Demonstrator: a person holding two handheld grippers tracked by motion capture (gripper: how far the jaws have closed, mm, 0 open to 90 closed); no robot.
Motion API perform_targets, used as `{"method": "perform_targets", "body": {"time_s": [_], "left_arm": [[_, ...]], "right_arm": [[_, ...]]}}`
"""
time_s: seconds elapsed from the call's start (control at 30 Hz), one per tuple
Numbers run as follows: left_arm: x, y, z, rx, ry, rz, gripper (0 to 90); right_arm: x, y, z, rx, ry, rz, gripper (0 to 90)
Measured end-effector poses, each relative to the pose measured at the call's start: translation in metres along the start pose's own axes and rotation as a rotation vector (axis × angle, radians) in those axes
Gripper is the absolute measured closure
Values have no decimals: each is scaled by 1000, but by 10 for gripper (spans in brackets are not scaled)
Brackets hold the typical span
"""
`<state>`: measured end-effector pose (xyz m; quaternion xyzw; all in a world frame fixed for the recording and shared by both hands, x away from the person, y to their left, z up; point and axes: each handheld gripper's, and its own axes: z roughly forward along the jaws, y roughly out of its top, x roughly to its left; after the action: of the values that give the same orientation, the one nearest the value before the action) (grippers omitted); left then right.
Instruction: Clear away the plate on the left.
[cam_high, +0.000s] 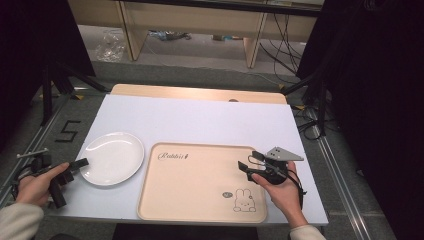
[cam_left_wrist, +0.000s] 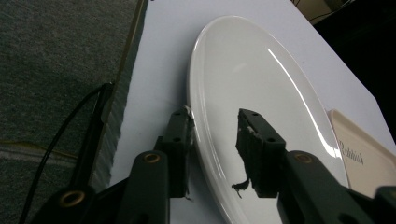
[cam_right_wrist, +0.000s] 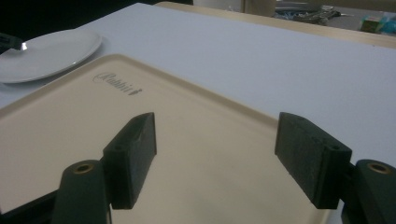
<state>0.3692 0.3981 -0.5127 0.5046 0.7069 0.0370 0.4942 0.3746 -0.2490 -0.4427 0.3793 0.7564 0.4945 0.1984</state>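
- I see the white plate lying flat on the left part of the bench, just beside the left edge of the beige tray.
- My left gripper sits at the plate's left rim with its jaws parted: one jaw is outside the rim over the white bench top, the other is over the plate's inner surface, so the rim runs between them.
- I cannot tell whether either jaw pad touches the plate; the jaws are not clenched on it.
- In the high view my left hand holds that gripper at the bench's left edge, beside the plate.
- The tray carries the word "Rabbit" near its far left corner and a small rabbit drawing near its near right corner; its surface is otherwise bare.
- My right gripper hovers over the right side of the tray with its jaws released, wide apart, nothing between them.
- My right hand holds it at the tray's right edge, the grey three-cornered plate on top.
- Beyond the bench I see a grey floor and wooden furniture legs.
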Motion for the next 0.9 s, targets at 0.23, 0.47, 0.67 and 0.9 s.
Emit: {"method": "perform_targets", "body": {"time_s": [0.23,0.47,0.67,0.9], "left_arm": [[2,2,0,9,28,-4,766],[6,3,-1,19,-11,-90,808],[10,2,-4,6,-103,-169,847],[7,4,-7,-22,-142,-170,872]], "right_arm": [[0,1,-3,40,-18,-10,307],[0,1,-3,43,-20,-9,308],[-1,0,0,11,-2,-4,308],[0,1,-1,20,10,17,308]]}}
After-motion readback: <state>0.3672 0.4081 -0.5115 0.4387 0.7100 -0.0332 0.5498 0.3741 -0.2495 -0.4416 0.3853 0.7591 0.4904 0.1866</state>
